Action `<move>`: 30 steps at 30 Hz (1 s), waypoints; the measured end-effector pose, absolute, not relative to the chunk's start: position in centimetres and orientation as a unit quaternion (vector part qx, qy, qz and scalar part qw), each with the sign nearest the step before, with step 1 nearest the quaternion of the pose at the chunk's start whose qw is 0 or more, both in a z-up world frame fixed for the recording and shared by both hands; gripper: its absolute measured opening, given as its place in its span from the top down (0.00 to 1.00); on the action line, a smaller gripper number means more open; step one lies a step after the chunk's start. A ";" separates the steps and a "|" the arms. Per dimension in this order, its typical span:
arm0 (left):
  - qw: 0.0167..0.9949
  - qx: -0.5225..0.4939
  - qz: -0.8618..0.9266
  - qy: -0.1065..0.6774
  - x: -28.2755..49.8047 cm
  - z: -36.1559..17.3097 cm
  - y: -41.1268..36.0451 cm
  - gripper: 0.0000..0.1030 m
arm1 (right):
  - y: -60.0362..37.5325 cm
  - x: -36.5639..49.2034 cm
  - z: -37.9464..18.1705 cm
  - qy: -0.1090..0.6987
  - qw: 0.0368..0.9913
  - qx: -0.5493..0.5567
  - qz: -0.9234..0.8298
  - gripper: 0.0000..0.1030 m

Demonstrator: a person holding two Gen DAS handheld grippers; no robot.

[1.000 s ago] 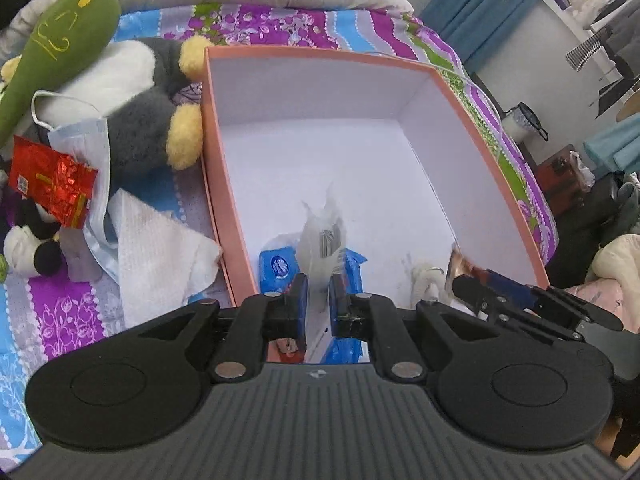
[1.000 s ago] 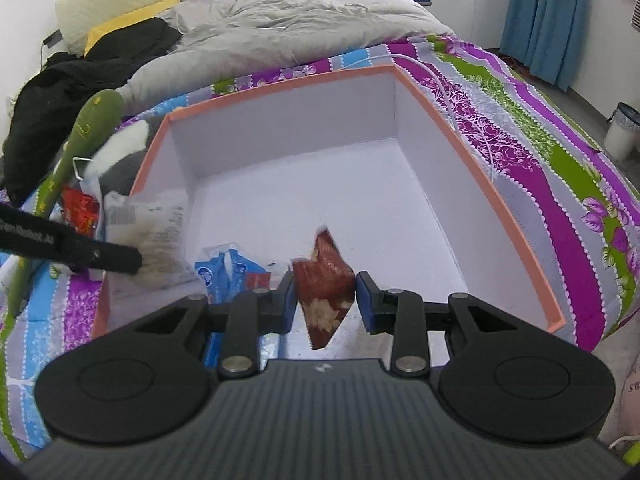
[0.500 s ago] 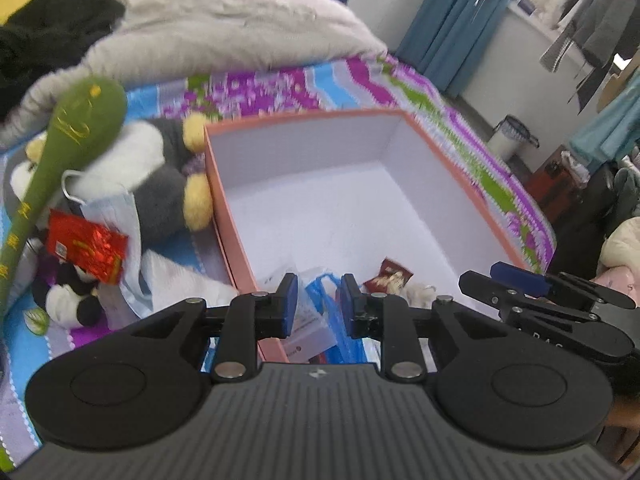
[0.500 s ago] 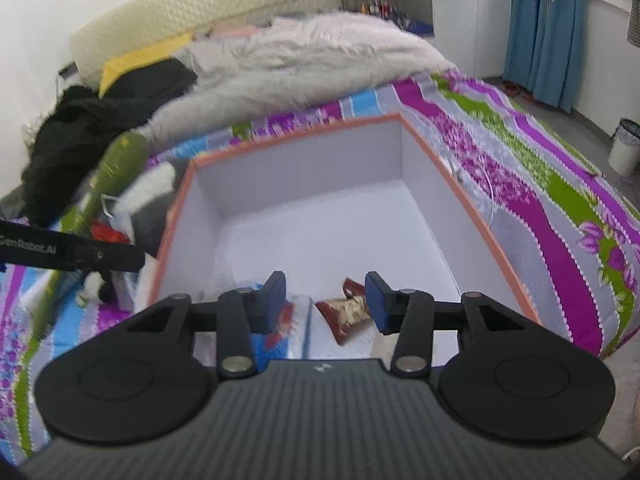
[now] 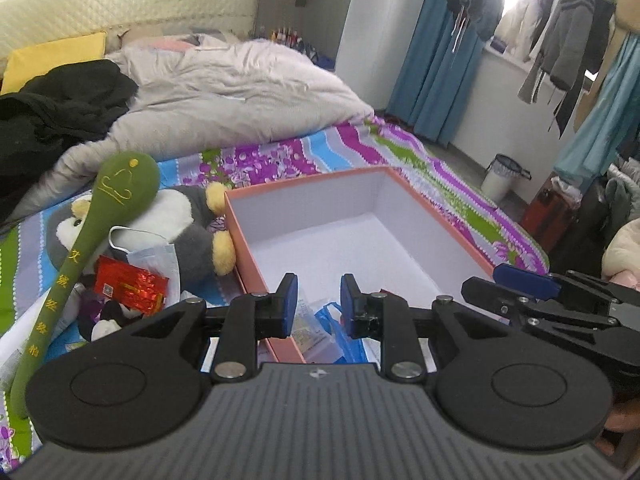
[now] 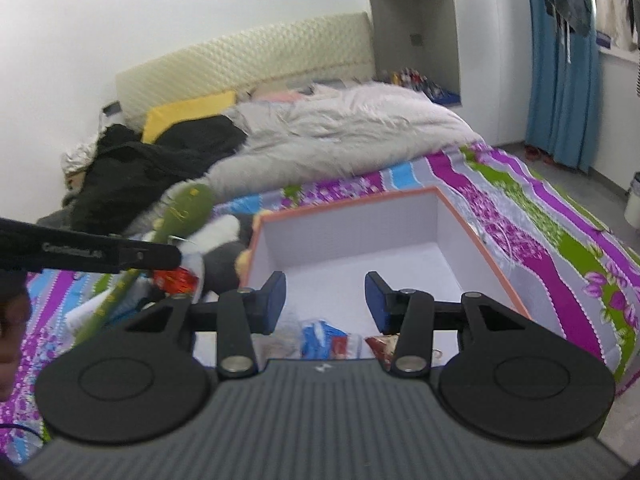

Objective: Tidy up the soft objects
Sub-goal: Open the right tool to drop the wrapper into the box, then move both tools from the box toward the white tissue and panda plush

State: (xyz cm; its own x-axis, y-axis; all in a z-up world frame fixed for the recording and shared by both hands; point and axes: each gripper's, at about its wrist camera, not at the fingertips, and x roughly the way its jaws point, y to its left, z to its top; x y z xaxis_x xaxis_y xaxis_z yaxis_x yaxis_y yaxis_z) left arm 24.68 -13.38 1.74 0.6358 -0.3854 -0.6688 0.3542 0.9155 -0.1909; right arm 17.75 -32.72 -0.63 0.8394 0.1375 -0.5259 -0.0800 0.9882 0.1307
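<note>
An orange-rimmed white box (image 5: 304, 187) lies on the striped bedspread. In its near corner lie a blue tissue pack (image 5: 340, 334), a clear packet (image 5: 307, 322) and a red-brown snack packet (image 6: 380, 345). My left gripper (image 5: 318, 300) hangs open above that corner with nothing between its pads. My right gripper (image 6: 326, 296) is open wider over the same box (image 6: 348, 205), also holding nothing. Left of the box lie a grey-and-white plush penguin (image 5: 180, 220), a long green plush stick (image 5: 120, 188), a face mask (image 5: 156, 258) and a red foil packet (image 5: 130, 286).
A grey duvet (image 5: 240, 92), black clothes (image 5: 60, 108) and a yellow pillow (image 5: 52, 56) fill the head of the bed. The bed's edge drops off on the right, toward a white bin (image 5: 504, 178), blue curtains and hanging coats.
The left gripper let go of the clear packet and the right let go of the snack packet; both now lie in the box. Both grippers rose and pulled back, tilting up toward the room.
</note>
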 end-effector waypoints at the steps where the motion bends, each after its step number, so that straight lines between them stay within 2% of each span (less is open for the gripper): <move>1: 0.905 -0.024 -0.206 0.371 24.2 2.0 -13.1 0.74 | -32.5 17.4 -0.4 0.272 0.959 0.050 0.058 0.55; 15: 0.917 -0.042 -0.188 0.349 18.7 2.9 -8.4 0.74 | -28.6 13.3 0.7 0.233 0.967 0.046 0.095 0.55; 30: 0.911 -0.077 -0.157 0.373 15.2 -0.1 -4.5 0.74 | -24.7 11.2 -1.6 0.259 0.958 0.034 0.120 0.54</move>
State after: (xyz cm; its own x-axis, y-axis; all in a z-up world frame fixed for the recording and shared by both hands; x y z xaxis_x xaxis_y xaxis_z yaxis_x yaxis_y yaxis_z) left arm 15.23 -4.48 -0.12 0.6721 -0.3447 -0.6554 0.2292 0.9384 -0.2586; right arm 11.18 -24.73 -1.58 0.8369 0.2478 -0.4880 -0.2129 0.9688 0.1268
